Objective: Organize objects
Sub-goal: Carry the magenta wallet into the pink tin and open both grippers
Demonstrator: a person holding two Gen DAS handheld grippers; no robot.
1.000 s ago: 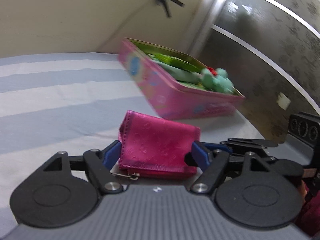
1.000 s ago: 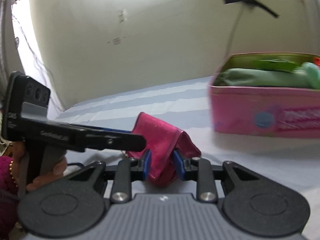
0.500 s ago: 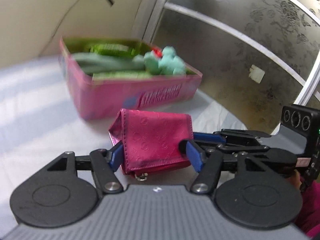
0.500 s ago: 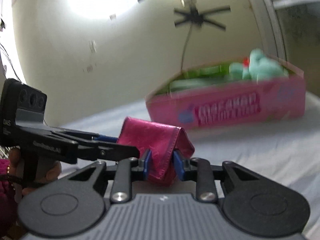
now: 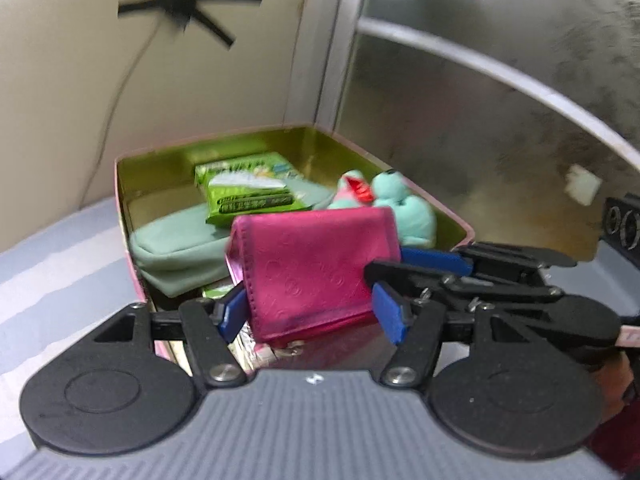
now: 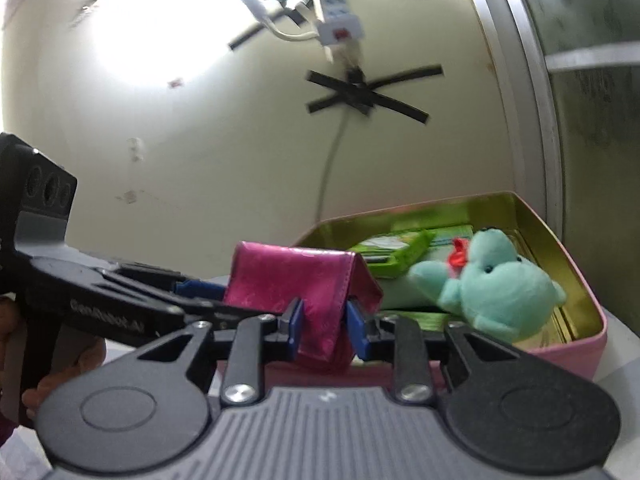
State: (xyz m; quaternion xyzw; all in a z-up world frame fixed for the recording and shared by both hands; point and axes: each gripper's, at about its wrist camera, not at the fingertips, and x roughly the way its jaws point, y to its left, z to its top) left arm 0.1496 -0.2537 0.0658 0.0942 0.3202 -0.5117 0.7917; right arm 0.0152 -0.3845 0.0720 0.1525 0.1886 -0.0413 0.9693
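A shiny pink wallet (image 5: 316, 268) hangs in the air over the open pink tin (image 5: 120, 200). My left gripper (image 5: 310, 314) is shut on it, its blue pads pressing the wallet's two short ends. My right gripper (image 6: 326, 326) is shut across the fold of the same wallet (image 6: 288, 280) from the right side. In the left wrist view its fingers (image 5: 436, 258) reach in from the right. The tin (image 6: 560, 352) holds a mint plush toy (image 6: 492, 284), a green packet (image 5: 248, 188) and a mint pouch (image 5: 176, 248).
The tin stands on a blue and white striped sheet (image 5: 48, 272), close to a cream wall with a cable taped in a black cross (image 5: 180, 0). A frosted glass door (image 5: 480, 120) runs behind the tin on the right. A power strip (image 6: 336, 20) hangs on the wall.
Both grippers have lifted the wallet off the sheet and carried it toward the tin. It now hangs over the tin's near edge, and the tin's inside shows from above.
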